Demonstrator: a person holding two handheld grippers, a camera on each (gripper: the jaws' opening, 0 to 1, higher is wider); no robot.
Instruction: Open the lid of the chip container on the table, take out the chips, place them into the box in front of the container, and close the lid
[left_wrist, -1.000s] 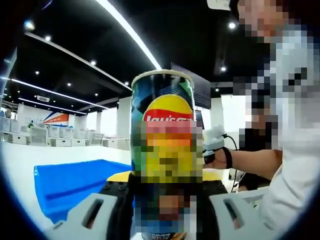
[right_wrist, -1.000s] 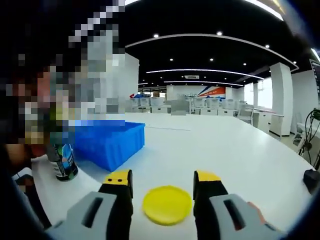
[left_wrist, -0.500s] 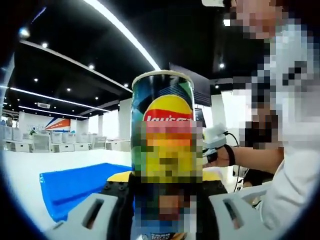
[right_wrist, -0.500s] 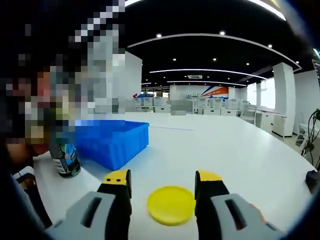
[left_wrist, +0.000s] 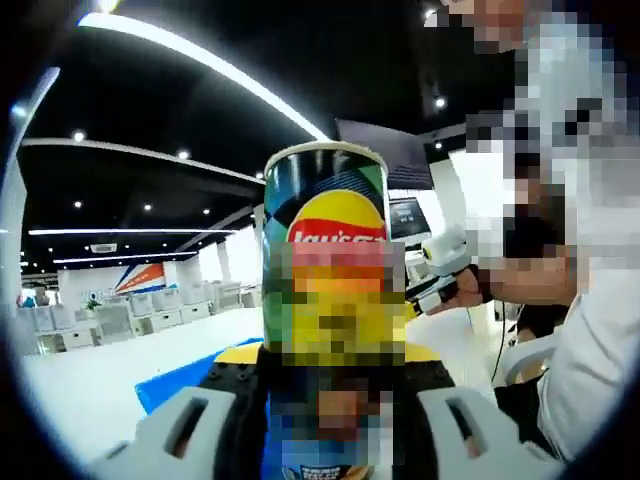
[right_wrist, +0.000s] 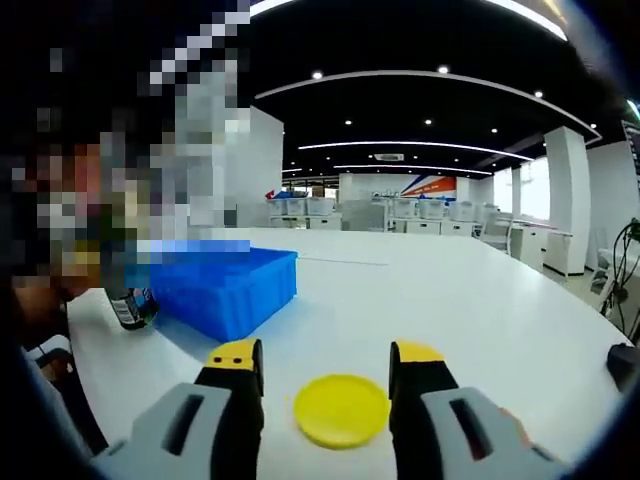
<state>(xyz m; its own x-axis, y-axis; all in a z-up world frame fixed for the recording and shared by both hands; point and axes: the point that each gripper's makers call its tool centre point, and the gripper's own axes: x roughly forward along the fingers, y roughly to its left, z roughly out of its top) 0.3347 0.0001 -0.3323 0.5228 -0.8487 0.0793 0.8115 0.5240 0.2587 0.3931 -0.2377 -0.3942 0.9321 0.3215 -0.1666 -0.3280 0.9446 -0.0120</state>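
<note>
The chip can stands tall between the jaws of my left gripper, which is shut on its lower body; its top rim has no lid. In the right gripper view the can's bottom end hangs tilted above the table beside the blue box. The yellow lid lies flat on the white table between the jaws of my right gripper, which is open, with a gap on each side of the lid. A corner of the blue box peeks out left of the can.
A person's sleeve and hand hold the right gripper beside the can. A small black object sits at the table's right edge. Desks and chairs stand far behind.
The can has been lifted off the table and tipped, so the left gripper view now looks more toward the ceiling. The right gripper and the lid have stayed in place.
</note>
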